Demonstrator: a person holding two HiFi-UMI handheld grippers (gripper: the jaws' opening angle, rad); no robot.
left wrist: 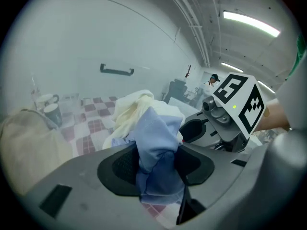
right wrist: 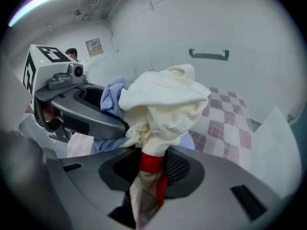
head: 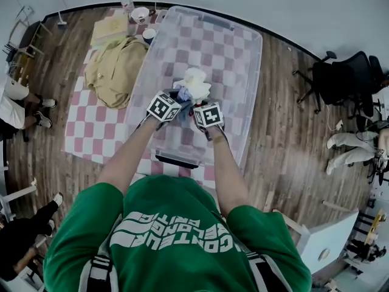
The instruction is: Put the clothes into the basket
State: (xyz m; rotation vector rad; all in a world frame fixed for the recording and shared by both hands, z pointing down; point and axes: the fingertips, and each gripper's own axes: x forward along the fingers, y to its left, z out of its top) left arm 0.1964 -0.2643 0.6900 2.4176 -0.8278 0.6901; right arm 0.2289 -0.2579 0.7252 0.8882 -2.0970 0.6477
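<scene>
Both grippers hold one bundle of clothes inside the clear plastic basket. My left gripper is shut on a light blue garment that fills the gap between its pads. My right gripper is shut on a cream garment with a red band at the pinch point. In the head view the cream garment bunches just beyond both marker cubes, over the basket's see-through bottom. A tan garment lies on the checked mat, left of the basket.
The basket stands on a red-and-white checked mat over wood floor. Two cups and a bottle stand at the mat's far edge. An office chair is at the right; people's legs show at both sides.
</scene>
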